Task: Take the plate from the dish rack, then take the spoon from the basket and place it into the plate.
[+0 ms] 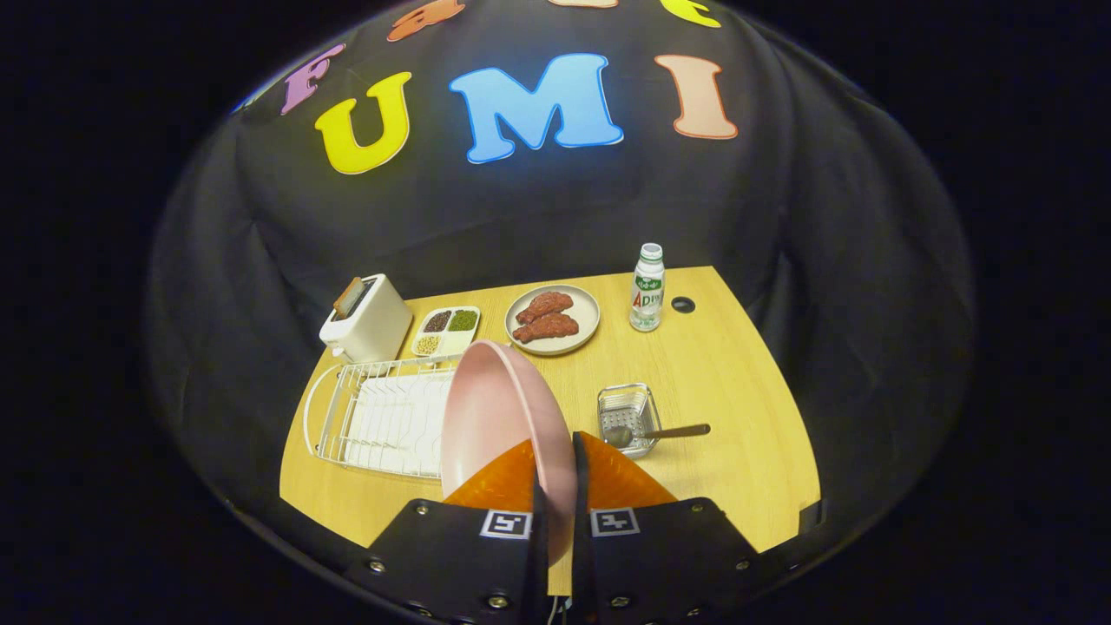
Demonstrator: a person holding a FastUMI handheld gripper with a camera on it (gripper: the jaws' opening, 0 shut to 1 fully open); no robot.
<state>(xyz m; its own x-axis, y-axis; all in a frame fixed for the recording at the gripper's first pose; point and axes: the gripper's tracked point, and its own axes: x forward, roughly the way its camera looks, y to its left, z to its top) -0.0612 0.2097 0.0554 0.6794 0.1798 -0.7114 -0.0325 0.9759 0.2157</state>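
Pink plate (495,417), just one, stands on edge at lower centre, your gripper (555,473) jaws pinched tight on its rim; one spoon (651,432) lies in one basket (627,408) right of it.

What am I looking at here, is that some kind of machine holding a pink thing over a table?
It's a handheld two-finger claw that a person carries; no robot arm is involved. The camera rides on the claw and looks forward along its fingers, so you see what it sees. Its two fingers are clamped on the rim of a pink plate, held on edge above a wooden table. Just beyond the plate on one side is a white wire dish rack; on the other, a small metal basket with a spoon resting in it, handle sticking out. Farther back stand a toaster, a divided tray of beans, a plate of meat and a water bottle.
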